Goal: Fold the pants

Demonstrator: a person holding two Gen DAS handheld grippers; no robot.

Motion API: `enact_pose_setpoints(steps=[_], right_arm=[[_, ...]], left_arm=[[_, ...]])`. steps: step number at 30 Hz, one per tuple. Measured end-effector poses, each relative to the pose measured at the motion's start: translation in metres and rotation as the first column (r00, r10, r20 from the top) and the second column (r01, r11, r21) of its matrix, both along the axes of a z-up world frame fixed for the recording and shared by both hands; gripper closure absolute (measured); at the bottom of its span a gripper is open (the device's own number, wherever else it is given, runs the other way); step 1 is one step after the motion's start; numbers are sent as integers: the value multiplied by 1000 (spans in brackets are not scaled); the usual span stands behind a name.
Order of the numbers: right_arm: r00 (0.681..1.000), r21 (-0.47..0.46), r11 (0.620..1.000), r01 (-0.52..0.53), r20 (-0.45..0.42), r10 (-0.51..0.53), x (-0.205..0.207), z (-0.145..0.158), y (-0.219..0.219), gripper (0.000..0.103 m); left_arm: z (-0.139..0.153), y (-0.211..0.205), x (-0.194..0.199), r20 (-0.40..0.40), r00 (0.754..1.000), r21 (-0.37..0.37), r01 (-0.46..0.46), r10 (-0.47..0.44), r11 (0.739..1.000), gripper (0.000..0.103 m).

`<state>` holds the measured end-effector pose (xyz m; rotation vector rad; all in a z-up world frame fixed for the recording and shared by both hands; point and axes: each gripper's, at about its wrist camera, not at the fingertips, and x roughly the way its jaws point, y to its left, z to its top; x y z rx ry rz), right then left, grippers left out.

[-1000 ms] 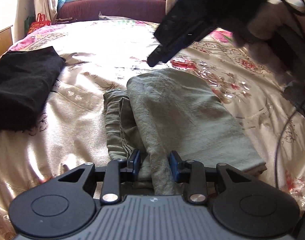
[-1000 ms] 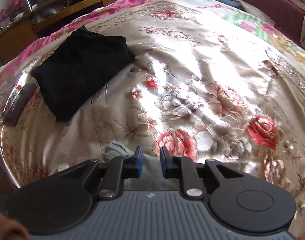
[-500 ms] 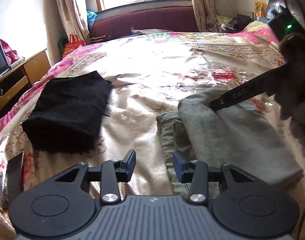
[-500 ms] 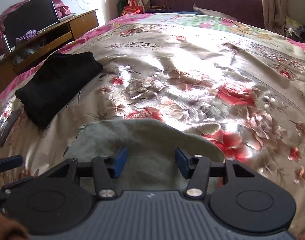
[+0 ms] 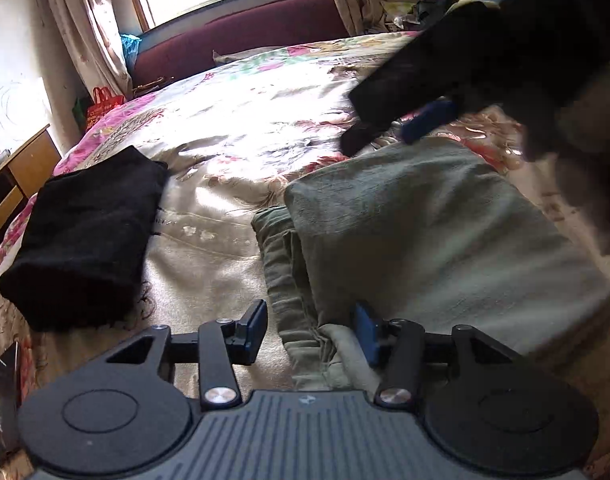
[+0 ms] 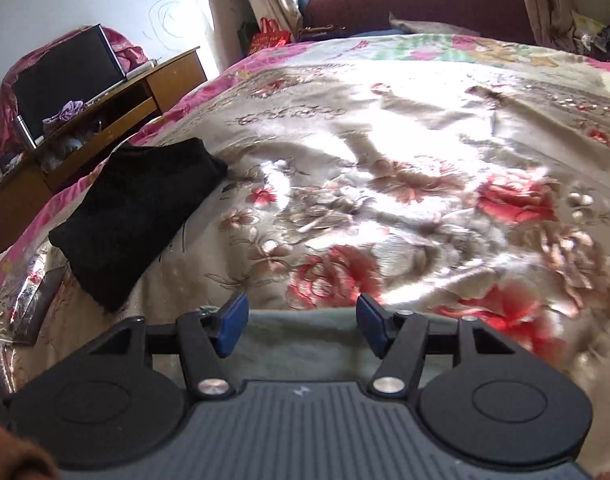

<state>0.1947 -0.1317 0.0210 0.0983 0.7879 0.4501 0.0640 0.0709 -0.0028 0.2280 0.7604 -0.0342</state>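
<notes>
Left gripper (image 5: 311,330) sits at the bottom centre of its view, jaws just widening and standing apart; the pants' (image 5: 425,240) crumpled near edge lies between the pads, neither pad pressing it, so nothing is gripped. Right gripper (image 6: 303,326) is the same story in its own view; jaws just opening, blue pads spread, a strip of the green cloth (image 6: 301,340) low between them and loose; in the left view that gripper (image 5: 401,128) hangs dark and blurred at upper right, above the pants' far end. The pants lie folded on the bedspread (image 5: 241,128), centre-right in the left view; long axis running from lower right up toward the centre, with a bunched layer poking out along the left side. A black garment (image 5: 85,236) lies at left, well apart; bare bedspread fills the strip between the two and spreads wide beyond the pants toward the headboard (image 5: 241,36); the bed's pink edge runs up the left.
</notes>
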Motion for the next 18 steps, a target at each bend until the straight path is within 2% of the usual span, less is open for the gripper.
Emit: enact_pose_setpoints(steps=[3,7,11,13,16,18], right_arm=[[993,16,994,107,-46,-106,-32,-9,-46,38],[977,40,983,182,-123,-176,-56,-34,-72,38],[962,166,956,240,-170,-212,-67,-49,-80,36],[966,199,953,227,-170,-194,-68,-47,-75,36],[968,271,942,198,-205,-145,-70,-48,-72,36],[965,273,944,186,-229,-124,-69,-53,-71,36]], left_arm=[[7,12,0,10,999,6,-53,53,999,32],[13,18,1,0,994,29,-110,110,993,36],[42,5,-13,133,987,22,-98,95,995,36],[52,-4,-10,151,987,-11,-59,60,998,36],[44,-22,3,112,994,4,8,-8,1000,35],[24,-27,16,38,999,17,15,-16,1000,35]])
